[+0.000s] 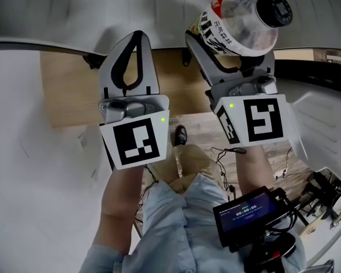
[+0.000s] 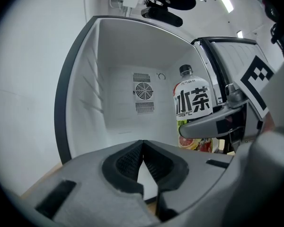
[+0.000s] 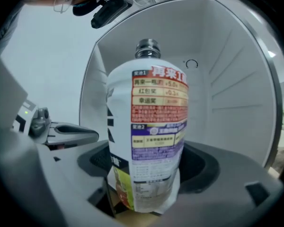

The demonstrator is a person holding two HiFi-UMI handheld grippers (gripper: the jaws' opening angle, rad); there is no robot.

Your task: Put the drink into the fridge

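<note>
The drink is a clear bottle (image 1: pixel 241 19) with a black cap and a white printed label. My right gripper (image 1: pixel 233 50) is shut on its lower body and holds it upright. In the right gripper view the bottle (image 3: pixel 151 126) stands between the jaws of that gripper (image 3: pixel 146 169), in front of the open fridge's white interior (image 3: pixel 227 79). The left gripper view shows the same bottle (image 2: pixel 193 103) at the fridge mouth, right of the cavity (image 2: pixel 118 93). My left gripper (image 1: pixel 137 38) hangs beside it, shut with nothing in it, its pads (image 2: pixel 132 157) meeting at the tip.
A fan vent (image 2: pixel 143 92) sits on the fridge's back wall, and the open door (image 2: pixel 227 56) stands at the right. Wooden flooring (image 1: pixel 68 90) lies below the grippers. A small screen (image 1: pixel 247 212) hangs at the person's waist, with cables and tools (image 1: pixel 324 198) at the lower right.
</note>
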